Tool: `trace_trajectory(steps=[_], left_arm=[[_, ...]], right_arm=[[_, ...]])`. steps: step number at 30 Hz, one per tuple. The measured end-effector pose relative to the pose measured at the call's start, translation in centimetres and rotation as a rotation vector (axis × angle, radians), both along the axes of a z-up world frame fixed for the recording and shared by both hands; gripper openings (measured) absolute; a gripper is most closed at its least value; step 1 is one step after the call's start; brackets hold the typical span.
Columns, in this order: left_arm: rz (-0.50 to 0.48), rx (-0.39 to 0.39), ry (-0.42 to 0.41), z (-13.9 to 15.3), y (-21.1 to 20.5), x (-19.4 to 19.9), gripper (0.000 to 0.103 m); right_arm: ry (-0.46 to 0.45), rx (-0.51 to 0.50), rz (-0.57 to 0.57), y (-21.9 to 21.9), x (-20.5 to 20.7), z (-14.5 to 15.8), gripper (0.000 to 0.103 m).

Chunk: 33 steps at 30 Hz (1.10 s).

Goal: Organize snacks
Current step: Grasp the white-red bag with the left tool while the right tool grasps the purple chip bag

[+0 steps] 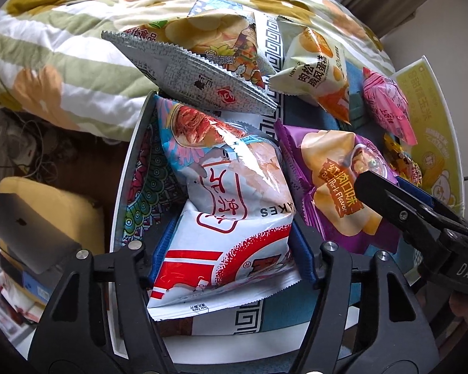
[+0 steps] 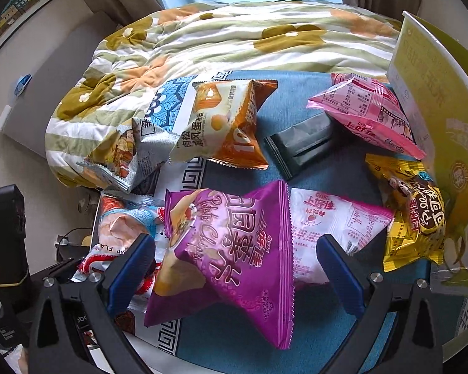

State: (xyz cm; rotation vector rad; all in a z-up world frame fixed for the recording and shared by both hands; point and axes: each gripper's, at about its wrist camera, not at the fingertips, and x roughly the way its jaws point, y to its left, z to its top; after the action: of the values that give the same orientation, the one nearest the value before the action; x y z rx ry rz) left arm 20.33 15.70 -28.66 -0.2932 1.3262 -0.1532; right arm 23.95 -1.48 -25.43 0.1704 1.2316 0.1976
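In the left wrist view, the left gripper [image 1: 231,265] is pointing steeply down over a round table [image 1: 121,193], and its blue pads [image 1: 163,255] are pressing on both sides of a white and red snack bag [image 1: 224,249], partly closed around it. That bag is lying near the table's left rim, under a pale shrimp-flake bag [image 1: 224,162]. A purple chip bag [image 1: 337,187] is lying just to its right, and the right gripper [image 1: 399,199] is reaching in over that bag from the right. A silver-edged bag [image 1: 199,59] and an orange and cream cake bag [image 1: 321,71] are lying farther back near a floral quilt [image 1: 62,46]. In the right wrist view, the right gripper [image 2: 234,265] is standing wide open, with the purple chip bag [image 2: 227,249] lying between its fingers [image 2: 340,268]; whether a pad is touching it I cannot tell. A pink bag [image 2: 368,115], a yellow bag [image 2: 411,208] and a yellow-green box [image 2: 443,118] are sitting at the right of the table [image 2: 327,336].
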Motion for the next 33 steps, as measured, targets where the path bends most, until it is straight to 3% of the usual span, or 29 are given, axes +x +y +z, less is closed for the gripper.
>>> trace_trajectory(steps=[21, 23, 25, 28, 33], left_arm=[[0.027, 0.036, 0.010, 0.6, 1.0, -2.5, 0.057], [0.025, 0.041, 0.008, 0.7, 1.0, -2.6, 0.057], [0.023, 0.042, 0.005, 0.8, 0.9, -2.8, 0.057], [0.011, 0.048, 0.001, 1.2, 0.8, -2.9, 0.057], [-0.011, 0.060, -0.035, 2.7, 0.3, -3.2, 0.057]], right_arm=[[0.062, -0.070, 0.139, 2.2, 1.1, -3.0, 0.102], [0.059, -0.062, 0.151, 2.3, 0.9, -3.0, 0.096], [0.062, -0.041, 0.168, 2.3, 0.6, -2.9, 0.079], [0.041, -0.065, 0.197, 2.7, 0.3, -2.4, 0.071], [0.009, -0.051, 0.183, 2.4, -0.5, -1.2, 0.069]])
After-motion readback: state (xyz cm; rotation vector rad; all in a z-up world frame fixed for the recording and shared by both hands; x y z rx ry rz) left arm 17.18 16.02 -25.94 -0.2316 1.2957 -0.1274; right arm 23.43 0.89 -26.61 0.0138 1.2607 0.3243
